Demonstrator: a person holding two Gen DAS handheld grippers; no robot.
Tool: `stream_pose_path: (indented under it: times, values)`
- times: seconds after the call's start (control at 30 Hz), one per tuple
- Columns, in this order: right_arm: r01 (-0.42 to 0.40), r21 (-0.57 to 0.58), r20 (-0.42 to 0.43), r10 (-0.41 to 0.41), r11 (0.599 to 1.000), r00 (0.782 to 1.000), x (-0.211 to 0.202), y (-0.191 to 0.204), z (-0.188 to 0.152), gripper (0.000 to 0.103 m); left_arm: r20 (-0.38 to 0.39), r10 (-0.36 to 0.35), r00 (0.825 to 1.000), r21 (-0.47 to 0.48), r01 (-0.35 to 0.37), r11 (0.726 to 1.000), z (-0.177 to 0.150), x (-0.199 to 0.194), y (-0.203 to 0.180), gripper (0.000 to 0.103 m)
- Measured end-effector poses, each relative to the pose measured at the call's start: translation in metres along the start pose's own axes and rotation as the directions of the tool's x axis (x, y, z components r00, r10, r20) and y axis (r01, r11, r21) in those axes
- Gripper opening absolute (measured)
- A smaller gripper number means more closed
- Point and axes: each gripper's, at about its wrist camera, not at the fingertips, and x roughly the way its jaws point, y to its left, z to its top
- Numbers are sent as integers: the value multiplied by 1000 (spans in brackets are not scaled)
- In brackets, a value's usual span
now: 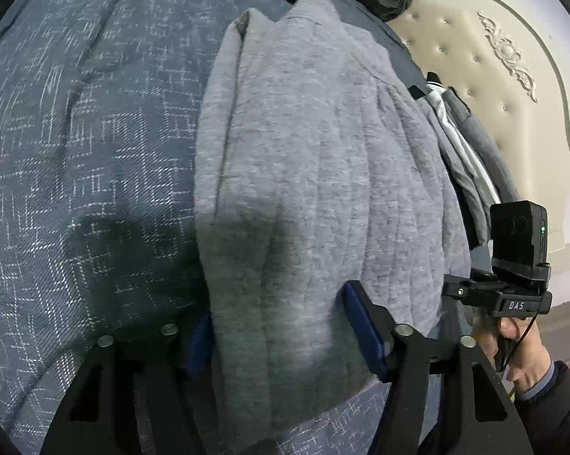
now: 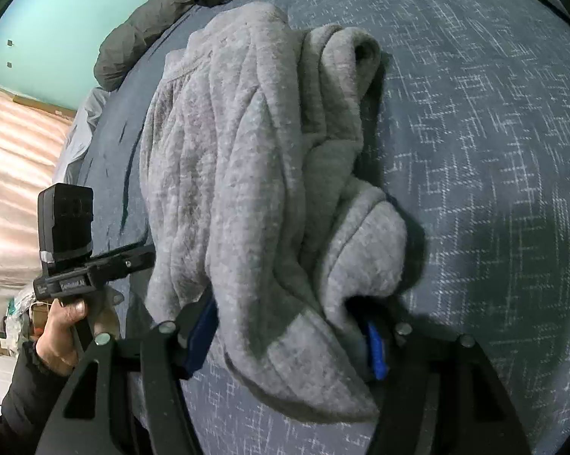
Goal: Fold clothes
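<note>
Both sets of jaws clamp bunched edges of the grey fleece garment [image 1: 315, 174], left gripper [image 1: 281, 333] and right gripper [image 2: 288, 337] side by side, apparently to carry its fold over the blue quilt [image 2: 474, 113].

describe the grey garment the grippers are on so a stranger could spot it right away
Look at the blue bedspread with its white crosshatch pattern. Lying bunched in its middle is the grey fleece garment, with a hand-held gripper straddling each near end. Unlike the thinner dark and white clothes stacked by the cream headboard, it is fuzzy, pale grey and rumpled.
</note>
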Motion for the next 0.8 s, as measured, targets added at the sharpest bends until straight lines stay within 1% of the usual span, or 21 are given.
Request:
stream_pose_path:
  times: [0.03,0.1,0.17,0.3,0.4,0.47,0.5,0.6,0.7,0.8]
  values:
    - [1,-13,5,-1,1000,1000,-1,3,-1,57,0,2,1000,9,-2,1000,1,0,-2,57]
    - [9,-55,13,-8,998,1000,-5,8,0,53,-1,5,1000,23,-5,1000,2,2,-4,57]
    - [12,-62,12,-11,998,1000,-1,10,1,53,-5,-5,1000,8,5,1000,5,7,-2,57]
    - [-2,-25,10,3,1000,1000,14,4,3,55,0,-5,1000,12,5,1000,6,3,-1,57]
    - [-2,-35,12,3,999,1000,15,5,4,55,8,1,1000,36,-1,999,1,-7,-1,49]
    - [-8,-30,8,8,1000,1000,15,3,5,55,12,-4,1000,31,3,1000,1,-7,-2,46]
    - [-9,-30,7,9,1000,1000,13,0,5,55,14,-4,1000,29,3,1000,2,-8,-2,42]
    - [-8,-36,15,9,999,1000,8,-7,4,55,23,9,1000,42,-10,999,3,-9,-7,39]
    - [-8,-43,35,10,999,999,10,-3,3,54,20,15,1000,47,-16,999,5,-9,-8,37]
    - [-1,-58,49,3,998,999,10,-3,2,52,11,11,1000,45,-12,999,6,-8,-5,38]
